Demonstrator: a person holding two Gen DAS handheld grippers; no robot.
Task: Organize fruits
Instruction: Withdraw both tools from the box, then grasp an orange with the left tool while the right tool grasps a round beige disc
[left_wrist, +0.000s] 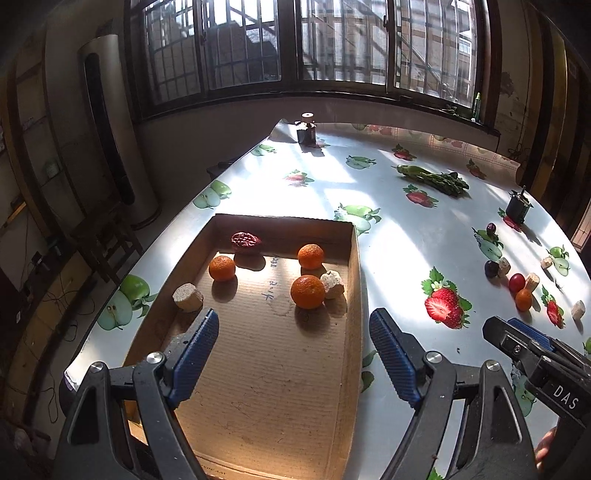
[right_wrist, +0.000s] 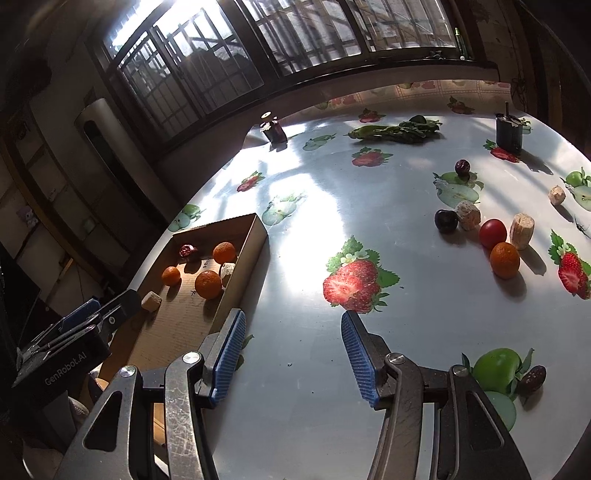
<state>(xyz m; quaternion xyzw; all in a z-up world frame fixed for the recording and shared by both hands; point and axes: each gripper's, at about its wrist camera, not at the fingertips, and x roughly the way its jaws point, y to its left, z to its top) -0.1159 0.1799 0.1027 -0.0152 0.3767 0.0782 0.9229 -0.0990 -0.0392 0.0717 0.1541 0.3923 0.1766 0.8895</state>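
A cardboard tray (left_wrist: 355, 280) lies on the table's left side. It holds three oranges (left_wrist: 307, 291), a wrinkled red date (left_wrist: 245, 240) and two cork pieces (left_wrist: 188, 297). My left gripper (left_wrist: 294, 325) hovers open over the tray's near half, with nothing between its fingers. My right gripper (right_wrist: 293, 319) is open and empty above bare tablecloth, right of the tray (right_wrist: 255, 236). Loose on the right are an orange (right_wrist: 505, 259), a red cherry tomato (right_wrist: 492, 232), a dark plum (right_wrist: 446, 220), another dark fruit (right_wrist: 462, 167) and a date (right_wrist: 532, 378).
Cork pieces (right_wrist: 521, 231) stand among the loose fruit. Leafy greens (right_wrist: 399, 131), a black holder (right_wrist: 509, 133) and a small jar (right_wrist: 273, 129) sit at the far side. The fruit-print tablecloth (right_wrist: 314, 206) is bare in the middle. A window and an upright air conditioner (left_wrist: 110, 125) lie beyond.
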